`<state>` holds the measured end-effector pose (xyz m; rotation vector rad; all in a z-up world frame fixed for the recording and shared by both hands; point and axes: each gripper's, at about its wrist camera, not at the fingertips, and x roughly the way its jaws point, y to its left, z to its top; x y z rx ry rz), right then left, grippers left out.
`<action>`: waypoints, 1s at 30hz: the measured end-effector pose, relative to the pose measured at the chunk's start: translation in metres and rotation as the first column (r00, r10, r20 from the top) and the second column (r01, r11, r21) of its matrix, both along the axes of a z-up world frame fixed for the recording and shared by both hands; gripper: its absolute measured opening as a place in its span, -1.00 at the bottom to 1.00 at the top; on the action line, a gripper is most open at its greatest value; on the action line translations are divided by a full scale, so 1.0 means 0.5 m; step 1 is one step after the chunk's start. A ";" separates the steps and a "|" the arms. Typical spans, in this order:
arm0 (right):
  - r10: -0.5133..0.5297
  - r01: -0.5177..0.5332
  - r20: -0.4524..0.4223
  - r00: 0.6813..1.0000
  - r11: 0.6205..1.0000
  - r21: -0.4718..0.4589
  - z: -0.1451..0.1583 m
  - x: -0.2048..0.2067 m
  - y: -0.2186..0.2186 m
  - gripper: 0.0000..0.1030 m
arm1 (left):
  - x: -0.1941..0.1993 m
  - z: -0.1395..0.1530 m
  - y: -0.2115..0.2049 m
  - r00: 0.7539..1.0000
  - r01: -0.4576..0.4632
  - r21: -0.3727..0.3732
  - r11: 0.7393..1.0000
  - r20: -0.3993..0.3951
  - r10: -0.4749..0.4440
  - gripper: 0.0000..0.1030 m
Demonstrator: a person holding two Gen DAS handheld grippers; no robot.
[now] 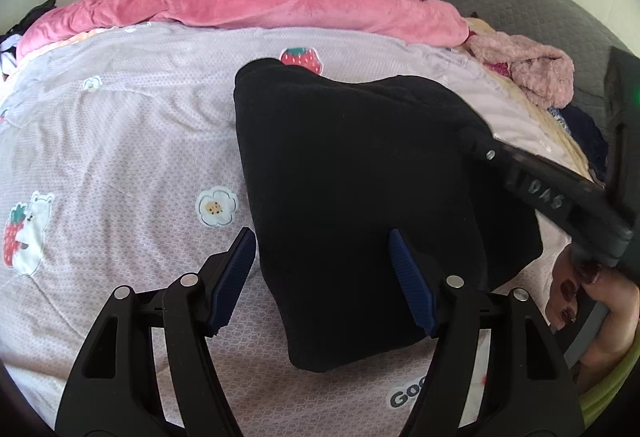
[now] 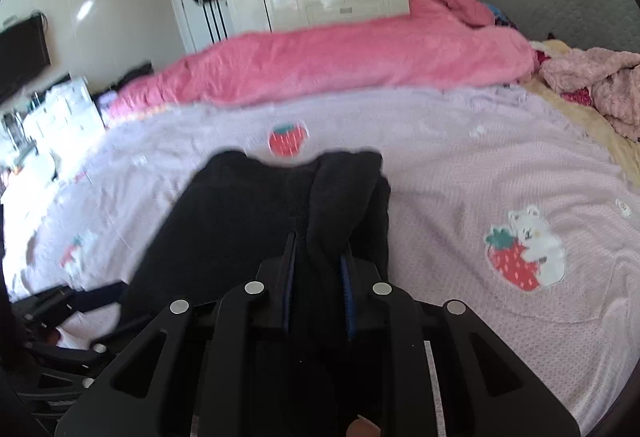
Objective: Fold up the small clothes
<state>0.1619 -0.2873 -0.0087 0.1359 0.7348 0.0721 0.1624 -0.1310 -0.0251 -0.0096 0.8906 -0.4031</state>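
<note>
Your right gripper pinches the black garment's edge mid-fold while your left gripper gapes empty just ahead of it; next, carry that edge across.

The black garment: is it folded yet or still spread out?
Partly folded: the black garment lies doubled into a thick bundle, one edge pinched in the right gripper.

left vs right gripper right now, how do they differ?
Left gripper: jaws wide apart, pads not pressing anything, the black garment lying partly between them on the bed. Right gripper: jaws nearly together, pinching a fold of the garment. The right wrist view is blurred; the left is sharp. Both have black frames with blue pads and point down at the same garment.
</note>
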 end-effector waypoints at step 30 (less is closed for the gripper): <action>-0.108 0.116 0.189 0.976 0.993 -0.030 0.089 -0.307 -0.018 0.89 | -0.142 0.070 0.075 0.995 -0.038 0.002 0.999 0.092 0.037 0.82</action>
